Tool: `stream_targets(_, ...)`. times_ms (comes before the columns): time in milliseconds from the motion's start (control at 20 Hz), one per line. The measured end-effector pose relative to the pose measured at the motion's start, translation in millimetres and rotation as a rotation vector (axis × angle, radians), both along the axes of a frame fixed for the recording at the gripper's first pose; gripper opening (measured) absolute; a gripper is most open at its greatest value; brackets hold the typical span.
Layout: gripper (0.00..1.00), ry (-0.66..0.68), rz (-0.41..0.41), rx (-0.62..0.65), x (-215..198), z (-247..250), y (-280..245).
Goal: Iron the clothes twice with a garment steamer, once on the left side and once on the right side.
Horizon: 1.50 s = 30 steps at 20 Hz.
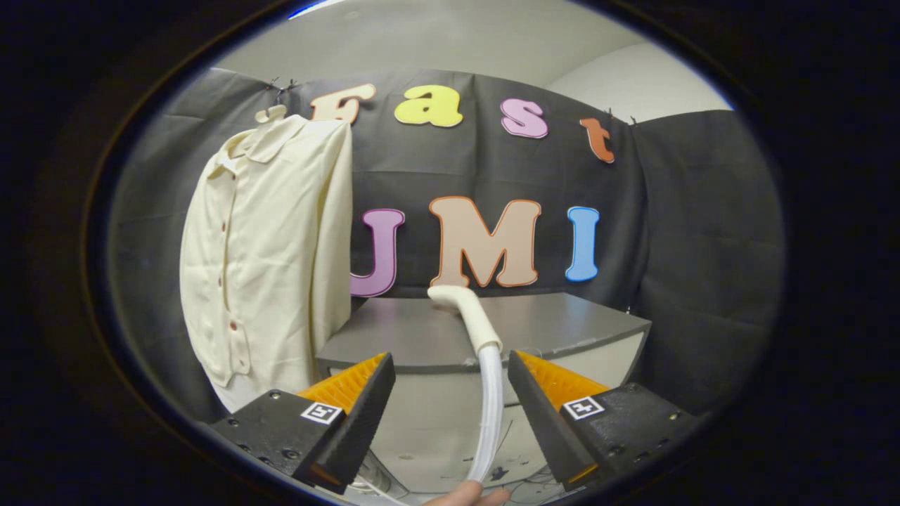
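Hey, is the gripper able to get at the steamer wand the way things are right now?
Probably yes. The gripper is open, and the steamer wand and its hose rise in the gap between the fingers, untouched, nothing blocking. A hand steadies the hose below.

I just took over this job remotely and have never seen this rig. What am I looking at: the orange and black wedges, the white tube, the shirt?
There is no robot arm here: a person carries a handheld claw, and the camera rides on it, looking forward along its two fingers. The orange and black wedges are those fingers, standing apart, pressing on nothing.

Between them rises the white steamer hose, ending in a cream nozzle bent over toward the shirt side. A fingertip shows at the hose's lower end.

Beyond the fingers stands a grey table. Beside it hangs a cream button-up shirt on a hanger against the black cloth wall. The nozzle is not touching the shirt.
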<state>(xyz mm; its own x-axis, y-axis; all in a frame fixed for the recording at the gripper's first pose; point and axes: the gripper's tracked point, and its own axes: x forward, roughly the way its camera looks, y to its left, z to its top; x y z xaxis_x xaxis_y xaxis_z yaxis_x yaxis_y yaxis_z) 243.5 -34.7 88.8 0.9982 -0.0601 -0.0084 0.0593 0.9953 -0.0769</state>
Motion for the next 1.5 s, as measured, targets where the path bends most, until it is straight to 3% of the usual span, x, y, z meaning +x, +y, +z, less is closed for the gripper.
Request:
stream_targets(250, 0.98, 0.059, -0.023, -0.011, 66, 13, -25)
stream_targets(650, 0.99, 0.253, -0.008, -0.038, 168, -7, -41)
stream_targets(950, 0.96, 0.423, -0.026, 0.029, 205, -23, -34)
stream_targets(1250, 0.83, 0.606, -0.039, 0.039, 222, -45, -32)
stream_targets(1300, 0.67, 0.634, -0.061, 0.067, 225, -47, -37)
stream_targets(1500, 0.48, 0.672, -0.092, 0.095, 224, -44, -37)
